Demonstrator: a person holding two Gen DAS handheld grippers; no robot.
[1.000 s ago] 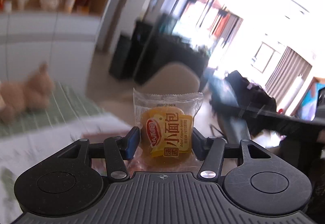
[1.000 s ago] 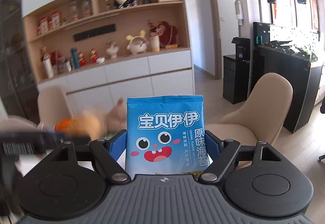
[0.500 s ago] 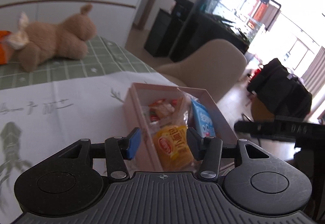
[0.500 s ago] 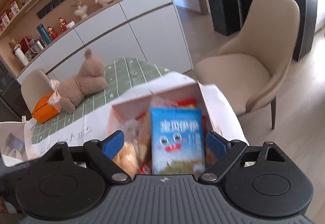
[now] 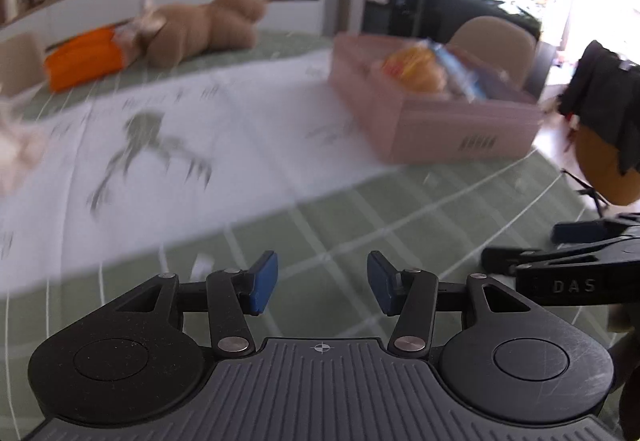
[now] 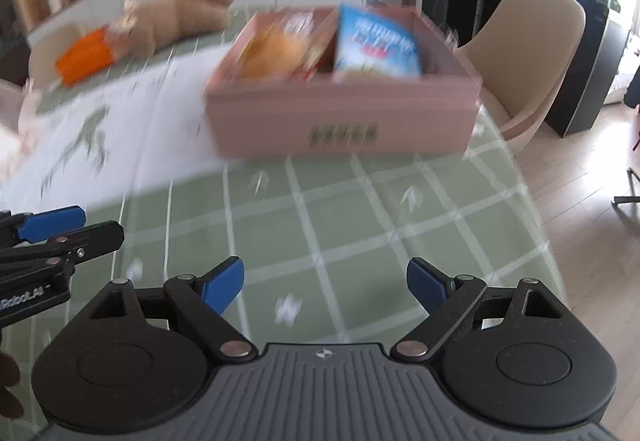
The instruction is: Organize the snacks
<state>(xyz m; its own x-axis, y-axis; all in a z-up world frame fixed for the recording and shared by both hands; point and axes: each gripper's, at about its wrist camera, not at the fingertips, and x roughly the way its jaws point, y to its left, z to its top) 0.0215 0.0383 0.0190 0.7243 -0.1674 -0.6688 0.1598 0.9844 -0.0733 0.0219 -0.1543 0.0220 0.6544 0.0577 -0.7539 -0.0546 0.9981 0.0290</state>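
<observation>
Both grippers hang over the green checked tablecloth, short of the pink box, and both are empty. The left gripper has its blue pads spread apart with only cloth between them; the right gripper is spread wider still, likewise with nothing in it. Inside the pink box a blue seaweed snack bag leans toward the right-hand side, and a yellow bread packet lies to its left, other wrappers blurred between. Left of the box spreads a white printed cloth. Beyond the box, to its left, a brown plush toy lies beside an orange bundle. A beige chair stands right of the box.
</observation>
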